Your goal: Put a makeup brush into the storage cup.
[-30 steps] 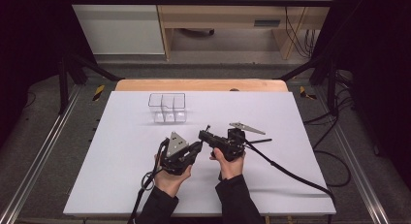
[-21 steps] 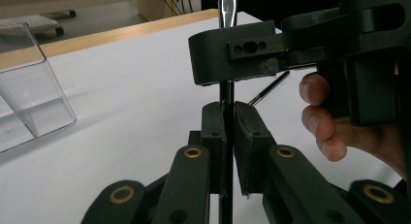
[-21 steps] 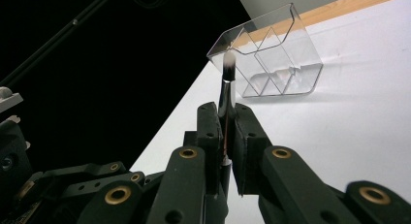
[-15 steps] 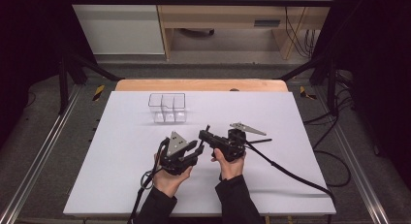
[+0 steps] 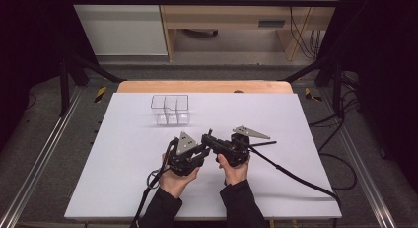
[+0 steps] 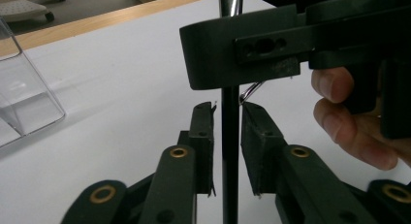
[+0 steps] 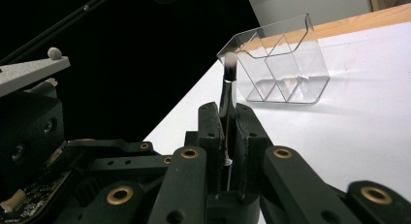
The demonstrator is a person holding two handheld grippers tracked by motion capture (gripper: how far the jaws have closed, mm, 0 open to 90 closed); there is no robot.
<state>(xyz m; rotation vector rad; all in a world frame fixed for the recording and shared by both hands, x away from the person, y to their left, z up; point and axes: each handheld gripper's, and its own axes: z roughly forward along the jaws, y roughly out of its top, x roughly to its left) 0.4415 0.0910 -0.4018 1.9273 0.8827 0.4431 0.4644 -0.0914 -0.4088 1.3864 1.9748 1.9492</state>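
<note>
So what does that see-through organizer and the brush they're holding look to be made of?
The organizer looks like clear, glossy acrylic or a similar hard plastic: the table shows through its walls and the edges catch light. The brush seems to have a shiny metal ferrule, judging by its mirror-like glints, dark bristles at the tip, and a matte black handle, plastic or painted wood; I can't tell which.
</note>
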